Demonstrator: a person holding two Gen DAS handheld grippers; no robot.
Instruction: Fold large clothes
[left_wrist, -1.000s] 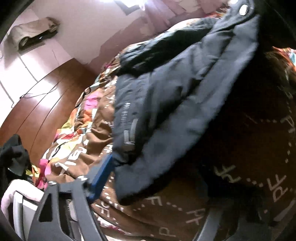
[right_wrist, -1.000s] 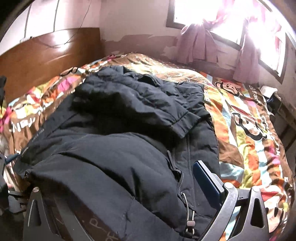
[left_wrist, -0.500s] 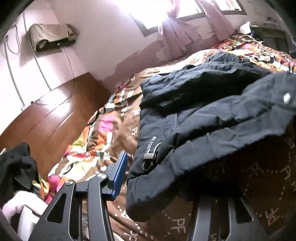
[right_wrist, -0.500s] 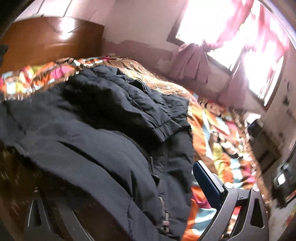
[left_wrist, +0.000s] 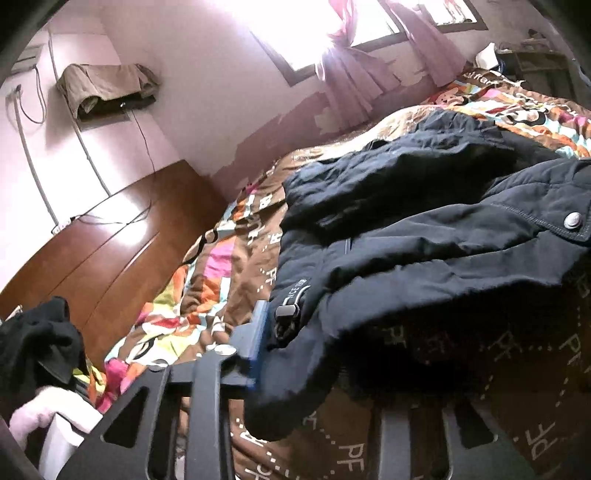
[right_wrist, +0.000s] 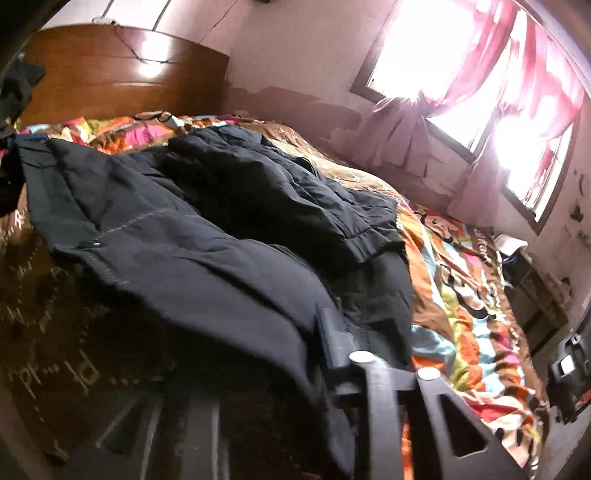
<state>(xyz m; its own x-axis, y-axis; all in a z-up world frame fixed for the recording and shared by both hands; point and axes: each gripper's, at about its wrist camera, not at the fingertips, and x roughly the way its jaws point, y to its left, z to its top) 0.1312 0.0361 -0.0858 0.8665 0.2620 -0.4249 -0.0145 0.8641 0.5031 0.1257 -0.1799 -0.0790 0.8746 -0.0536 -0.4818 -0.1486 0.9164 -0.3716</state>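
Matt dark cloth jacket (left_wrist: 424, 236) with a metal snap (left_wrist: 573, 220) — glossy wooden headboard (right_wrist: 122, 85) behind.

One dark padded jacket (left_wrist: 424, 229) lies on one bed with one patterned quilt (left_wrist: 236, 280). One wooden headboard (left_wrist: 92, 251), two pink curtains (right_wrist: 402, 140), one window (right_wrist: 436, 55), two claws: left claw (left_wrist: 317, 373), right claw (right_wrist: 258, 354).

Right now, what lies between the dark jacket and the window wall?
Only the colourful bedspread: it runs bare from the dark jacket to the wall under the window, clearest in the right wrist view.
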